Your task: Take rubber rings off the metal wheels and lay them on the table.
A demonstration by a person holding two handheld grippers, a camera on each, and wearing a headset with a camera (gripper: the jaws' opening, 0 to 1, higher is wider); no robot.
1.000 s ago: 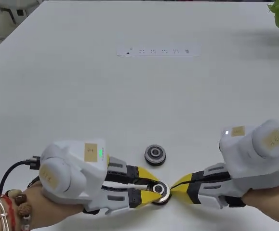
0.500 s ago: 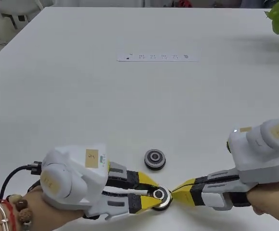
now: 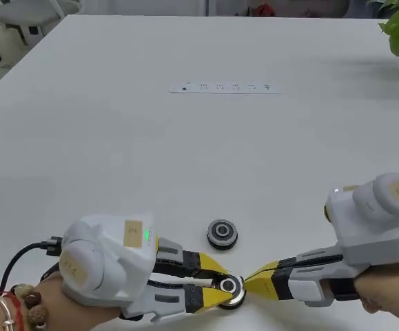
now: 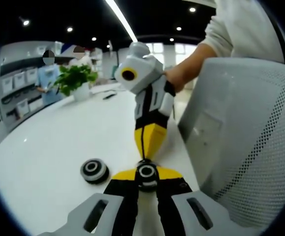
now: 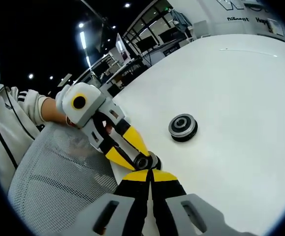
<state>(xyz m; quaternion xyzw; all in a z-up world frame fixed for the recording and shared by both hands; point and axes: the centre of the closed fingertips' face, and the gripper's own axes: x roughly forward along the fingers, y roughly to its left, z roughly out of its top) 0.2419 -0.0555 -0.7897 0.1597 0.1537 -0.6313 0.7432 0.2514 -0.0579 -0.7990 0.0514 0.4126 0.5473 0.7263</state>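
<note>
Metal wheel [image 3: 231,284] between left gripper [image 3: 222,285] fingers; right gripper [image 3: 247,283] fingers together at rim.

An open-plan office or lab is suggested: a wide white surface [image 3: 254,152], a mesh chair [image 4: 245,137], a potted plant [image 4: 76,81], wall shelves [image 4: 14,81] and ceiling strip lights [image 4: 120,17] are seen.

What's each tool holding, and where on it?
Left tool clamps a metal wheel across its outer rim. Right tool is shut, tips at that wheel's edge; whether they grip it cannot be told.
</note>
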